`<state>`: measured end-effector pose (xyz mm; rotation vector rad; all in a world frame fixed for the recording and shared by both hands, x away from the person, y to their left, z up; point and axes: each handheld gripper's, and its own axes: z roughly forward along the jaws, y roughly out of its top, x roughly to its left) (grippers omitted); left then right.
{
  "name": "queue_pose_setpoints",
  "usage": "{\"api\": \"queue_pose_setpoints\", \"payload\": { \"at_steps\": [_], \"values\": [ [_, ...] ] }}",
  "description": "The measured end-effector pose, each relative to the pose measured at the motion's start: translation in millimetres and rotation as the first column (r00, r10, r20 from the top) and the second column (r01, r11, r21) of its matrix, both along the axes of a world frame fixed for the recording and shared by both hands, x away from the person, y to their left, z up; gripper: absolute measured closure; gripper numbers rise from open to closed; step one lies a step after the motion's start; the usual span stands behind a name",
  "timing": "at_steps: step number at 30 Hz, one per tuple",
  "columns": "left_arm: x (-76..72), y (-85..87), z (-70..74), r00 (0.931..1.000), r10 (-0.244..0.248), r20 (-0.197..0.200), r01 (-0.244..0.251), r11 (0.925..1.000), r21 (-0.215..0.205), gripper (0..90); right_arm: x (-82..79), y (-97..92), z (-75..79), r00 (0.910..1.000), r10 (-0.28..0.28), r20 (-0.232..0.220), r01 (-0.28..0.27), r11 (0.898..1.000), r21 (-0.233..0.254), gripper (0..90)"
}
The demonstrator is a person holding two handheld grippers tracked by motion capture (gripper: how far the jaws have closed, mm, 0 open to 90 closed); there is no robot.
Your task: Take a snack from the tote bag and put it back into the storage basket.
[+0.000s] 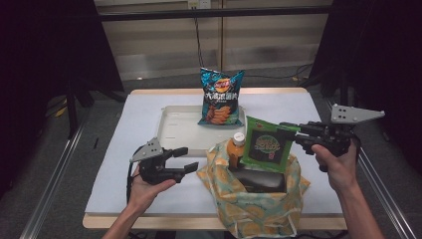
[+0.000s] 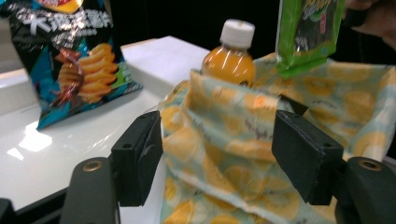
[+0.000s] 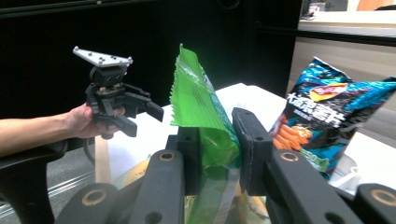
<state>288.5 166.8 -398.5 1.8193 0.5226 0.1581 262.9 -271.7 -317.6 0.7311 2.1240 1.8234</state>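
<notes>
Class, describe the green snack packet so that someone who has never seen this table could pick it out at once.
Start at the white table and find the lemon-print cloth bag at its near edge. Above the bag's opening, the right hand-held gripper pinches the green snack packet. Unlike the blue chip bag standing in the white tray and the orange juice bottle, it is flat, green, dark-centred.

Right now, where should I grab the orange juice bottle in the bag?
Probably by its white cap and neck, coming straight down from above. The orange juice bottle stands upright, with its body buried in the lemon-print bag; the green packet crowds one side.
</notes>
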Motion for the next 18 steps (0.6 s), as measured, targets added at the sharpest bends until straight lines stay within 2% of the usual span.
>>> {"api": "queue_pose_setpoints", "payload": {
  "at_steps": [2, 4, 9, 12, 17, 18],
  "values": [
    [-0.4, -2.0, 5.3, 1.0, -0.009, 0.001, 0.009, 0.9999, -0.006, 35.2, -0.4, 4.9, 1.0, 1.0, 0.01, -0.003, -0.01, 1.0, -0.005, 74.0],
    [0.0, -3.1, 12.3, 0.9997, -0.015, 0.02, 0.015, 0.9999, 0.002, 36.0, -1.6, 9.6, 1.0, 0.9998, 0.018, -0.003, -0.018, 1.0, -0.01, 74.0],
    [4.3, -10.3, 29.1, 0.9988, -0.011, 0.048, 0.014, 0.9988, -0.047, 38.5, 0.2, 18.2, 3.2, 0.9991, 0.041, -0.008, -0.041, 0.999, -0.009, 74.1],
    [9.3, -17.3, 35.6, 0.9983, -0.032, 0.049, 0.036, 0.996, -0.082, 39.9, 2.4, 24.9, 3.5, 0.9987, 0.051, -0.005, -0.051, 0.999, -0.002, 74.2],
    [13.8, -33.1, 43.4, 0.9953, -0.075, 0.06, 0.081, 0.9924, -0.092, 43.7, 7.7, 36.5, -1.1, 0.9968, 0.077, -0.022, -0.077, 0.997, -0.007, 74.3],
    [14.1, -36.0, 46.5, 0.9953, -0.07, 0.067, 0.075, 0.9941, -0.079, 43.9, 8.9, 38.2, -2.0, 0.9963, 0.083, -0.024, -0.083, 0.997, -0.002, 74.3]
  ]
}}
